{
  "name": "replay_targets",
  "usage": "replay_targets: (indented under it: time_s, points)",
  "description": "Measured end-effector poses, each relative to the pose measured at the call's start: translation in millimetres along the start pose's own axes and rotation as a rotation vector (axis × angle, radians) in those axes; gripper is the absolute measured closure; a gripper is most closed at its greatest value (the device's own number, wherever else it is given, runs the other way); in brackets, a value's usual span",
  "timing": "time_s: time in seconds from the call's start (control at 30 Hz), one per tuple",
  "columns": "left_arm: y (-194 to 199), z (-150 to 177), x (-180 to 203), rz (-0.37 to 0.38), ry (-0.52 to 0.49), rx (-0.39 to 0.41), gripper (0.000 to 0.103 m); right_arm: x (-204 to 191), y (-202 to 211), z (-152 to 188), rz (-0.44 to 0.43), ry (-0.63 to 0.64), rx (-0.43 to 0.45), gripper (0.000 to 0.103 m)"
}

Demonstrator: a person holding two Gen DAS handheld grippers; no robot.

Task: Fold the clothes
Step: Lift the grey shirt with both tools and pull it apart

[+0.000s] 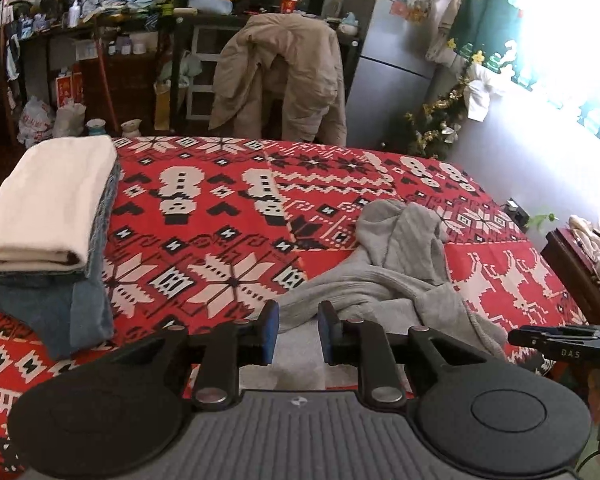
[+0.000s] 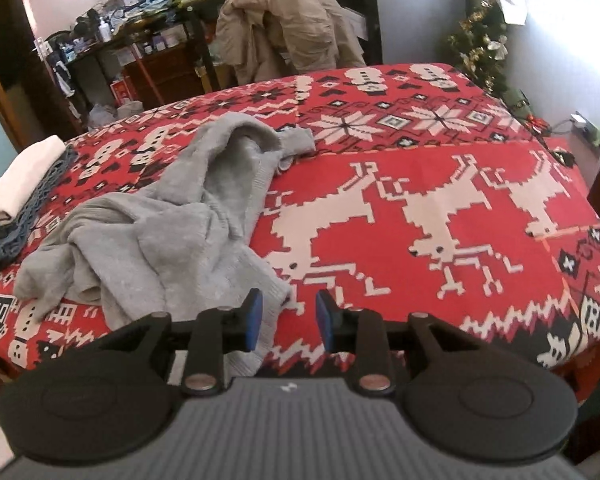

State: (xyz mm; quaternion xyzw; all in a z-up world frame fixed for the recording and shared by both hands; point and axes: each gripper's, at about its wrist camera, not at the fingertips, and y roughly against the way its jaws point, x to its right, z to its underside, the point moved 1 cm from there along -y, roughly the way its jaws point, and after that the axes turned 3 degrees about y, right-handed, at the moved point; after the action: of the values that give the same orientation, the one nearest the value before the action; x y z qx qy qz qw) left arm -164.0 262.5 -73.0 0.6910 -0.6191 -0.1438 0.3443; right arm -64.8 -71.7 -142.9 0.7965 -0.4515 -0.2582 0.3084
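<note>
The grey sweater lies crumpled near the table's front edge, not yet spread. Both the left gripper and right gripper stand parted and empty over its near hem. Next likely move: pinch the hem and pull it flat.

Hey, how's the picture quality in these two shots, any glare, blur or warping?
Left wrist view: the window at upper right is blown out white, washing out detail there; the tablecloth and grey sweater read clearly. Right wrist view: evenly lit, slightly soft, and the fisheye bows the table's far edge.
</note>
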Motion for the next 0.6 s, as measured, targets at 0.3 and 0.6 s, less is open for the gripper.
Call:
replay_targets:
  time_s: [0.3, 0.6]
  points:
    - [-3, -1, 11, 0.016, -0.036, -0.008, 0.078, -30, 8, 3, -0.121, 0.098, -0.047, 0.073]
    - [-2, 6, 10, 0.008, -0.031, -0.019, 0.078, 1, 12, 9, -0.065, -0.043, -0.013, 0.103]
